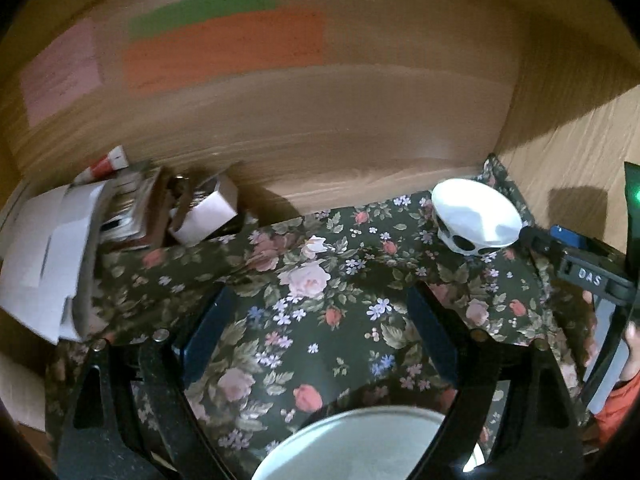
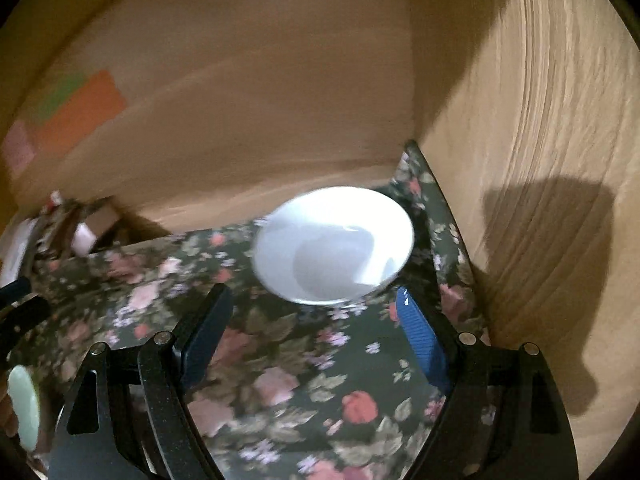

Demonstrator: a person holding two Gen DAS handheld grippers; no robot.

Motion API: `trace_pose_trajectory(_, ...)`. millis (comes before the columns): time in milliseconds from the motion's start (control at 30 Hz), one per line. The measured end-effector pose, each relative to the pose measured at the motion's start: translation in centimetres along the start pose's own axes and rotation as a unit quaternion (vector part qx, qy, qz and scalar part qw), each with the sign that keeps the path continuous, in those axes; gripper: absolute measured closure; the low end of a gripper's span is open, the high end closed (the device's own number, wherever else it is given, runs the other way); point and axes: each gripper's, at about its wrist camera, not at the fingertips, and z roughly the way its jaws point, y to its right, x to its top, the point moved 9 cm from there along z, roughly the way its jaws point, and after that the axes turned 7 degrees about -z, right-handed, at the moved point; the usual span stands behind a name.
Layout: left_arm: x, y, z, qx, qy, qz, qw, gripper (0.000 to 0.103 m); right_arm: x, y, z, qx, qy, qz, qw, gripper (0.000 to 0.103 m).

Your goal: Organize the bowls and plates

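On the floral cloth (image 1: 320, 320), both the left gripper (image 1: 320, 336) and right gripper (image 2: 316, 340) gape empty, the white bowl (image 2: 334, 246) by the far corner and a plate (image 1: 352, 444) apparently still unsorted.

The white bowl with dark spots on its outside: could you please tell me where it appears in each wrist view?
Left wrist view: the white bowl sits upper right, on the floral cloth near the far corner.
Right wrist view: it is centre, slightly right, just beyond the open right gripper.
Shared landmark: the orange sheet on the back wall.
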Motion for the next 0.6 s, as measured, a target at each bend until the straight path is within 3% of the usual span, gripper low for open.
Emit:
trace_pose_trajectory(233,0.8,0.2,3.9,0.013,-0.030,0.005,0.9995,0.014,-0.4,2.3,3.9,-0.017,-0.034,0.024,0.999,0.023)
trace_pose_trajectory(300,1.0,0.3,4.9,0.015,-0.036,0.011,0.9992,0.014,-0.4,2.5,4.6,-0.018,-0.039,0.029,0.999,0.030)
trace_pose_trajectory(367,1.2,0.5,5.8,0.020,-0.040,0.019,0.9988,0.014,-0.5,2.5,5.4,-0.017,-0.050,0.026,0.998,0.045)
trace_pose_trajectory(600,2.0,1.5,7.8,0.022,-0.046,0.034,0.9981,0.014,-0.7,3.3,7.1,-0.021,-0.062,0.030,0.997,0.055)
